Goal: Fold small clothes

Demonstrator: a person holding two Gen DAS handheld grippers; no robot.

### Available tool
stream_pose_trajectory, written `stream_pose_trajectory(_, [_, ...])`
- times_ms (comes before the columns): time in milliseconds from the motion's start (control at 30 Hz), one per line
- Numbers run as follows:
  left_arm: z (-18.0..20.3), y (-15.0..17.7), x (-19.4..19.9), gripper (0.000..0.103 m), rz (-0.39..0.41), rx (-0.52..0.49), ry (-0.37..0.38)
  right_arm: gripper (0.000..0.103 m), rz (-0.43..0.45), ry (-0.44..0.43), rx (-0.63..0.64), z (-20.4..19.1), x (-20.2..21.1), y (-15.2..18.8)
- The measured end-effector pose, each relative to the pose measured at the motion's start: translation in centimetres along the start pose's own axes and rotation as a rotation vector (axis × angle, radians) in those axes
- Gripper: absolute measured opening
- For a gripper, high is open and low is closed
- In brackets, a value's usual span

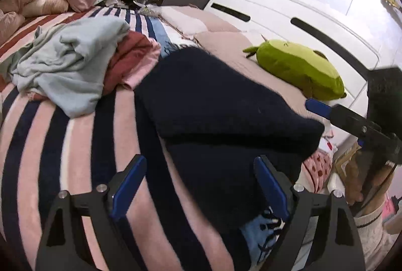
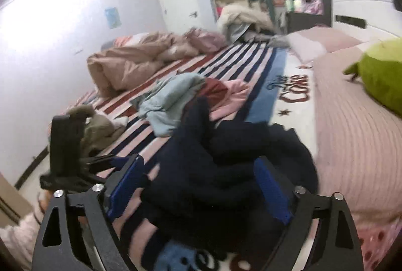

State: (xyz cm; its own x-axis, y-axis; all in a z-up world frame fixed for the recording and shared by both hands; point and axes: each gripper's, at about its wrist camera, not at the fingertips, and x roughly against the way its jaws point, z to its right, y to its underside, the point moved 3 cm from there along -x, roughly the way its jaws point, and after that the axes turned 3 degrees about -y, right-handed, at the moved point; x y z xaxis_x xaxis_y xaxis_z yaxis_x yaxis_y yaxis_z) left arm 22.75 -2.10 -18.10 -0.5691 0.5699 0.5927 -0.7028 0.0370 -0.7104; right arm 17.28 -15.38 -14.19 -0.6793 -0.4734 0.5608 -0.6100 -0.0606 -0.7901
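Observation:
A dark navy garment point(image 1: 221, 105) lies on the striped blanket point(image 1: 50, 145), partly folded over itself. My left gripper point(image 1: 199, 185) is open just above its near edge, with nothing between the fingers. The right gripper shows at the right edge of the left wrist view point(image 1: 326, 107). In the right wrist view the navy garment point(image 2: 226, 165) lies bunched, and my right gripper point(image 2: 198, 190) is open over it, holding nothing. A heap of small clothes, light blue point(image 1: 72, 64), maroon point(image 1: 130, 54) and pink, lies behind it, also in the right wrist view point(image 2: 173, 100).
A green plush toy point(image 1: 299, 67) lies on the pink bedspread point(image 2: 351, 135) to the right. Crumpled beige bedding point(image 2: 130, 59) sits at the far end of the bed. A white wardrobe point(image 1: 289, 12) stands behind. A brownish plush toy point(image 2: 98, 127) lies at the left.

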Motion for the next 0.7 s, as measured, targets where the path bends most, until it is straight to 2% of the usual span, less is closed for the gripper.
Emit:
stream_pose_trajectory(67, [-0.5,-0.5,0.4,0.085,0.023,0.019,0.000,0.088,-0.083,0.033,0.006,-0.4,-2.3,-1.2])
stream_pose_trajectory(133, [-0.9,-0.7,1.1,0.085,0.036,0.026,0.004,0.087,-0.151,-0.010,0.022,-0.8,-4.7,-1.5])
stream_pose_trajectory(167, [-1.1,-0.7,1.4,0.085,0.043,0.019,-0.003,0.080,-0.198,-0.025,0.021,-0.8,-6.1,-1.2])
stream_pose_trajectory(200, [-1.3,-0.7,1.6,0.085,0.049,0.013,-0.011,0.053,-0.232,-0.030,0.024,-0.6,-7.1,-0.9])
stream_pose_trajectory(233, [-1.6,-0.6,1.8,0.085,0.054,0.009,-0.019,0.035,-0.263,-0.028,0.033,-0.4,-8.0,-0.5])
stream_pose_trajectory(267, [-1.8,-0.6,1.9,0.085,0.056,0.010,-0.020,0.019,-0.280,-0.034,0.030,-0.1,-8.5,-0.1])
stream_pose_trajectory(300, [-2.0,-0.6,2.0,0.085,0.058,0.015,-0.018,0.013,-0.276,-0.039,0.016,0.4,-8.4,0.3])
stream_pose_trajectory(333, [-2.2,-0.6,2.0,0.085,0.062,0.023,-0.012,0.009,-0.257,-0.021,0.003,1.0,-8.0,0.4])
stream_pose_trajectory(433, [-2.2,-0.6,1.7,0.085,0.064,0.033,0.016,0.008,-0.196,0.100,-0.044,3.9,-5.4,0.4])
stream_pose_trajectory(567, [-0.8,-0.8,0.4,0.085,0.041,0.027,0.050,0.008,-0.150,0.170,-0.128,8.3,-1.6,1.5])
stream_pose_trajectory(700, [1.2,-0.9,-1.8,0.085,-0.008,0.044,0.143,0.008,-0.133,0.236,-0.183,12.0,1.1,3.4])
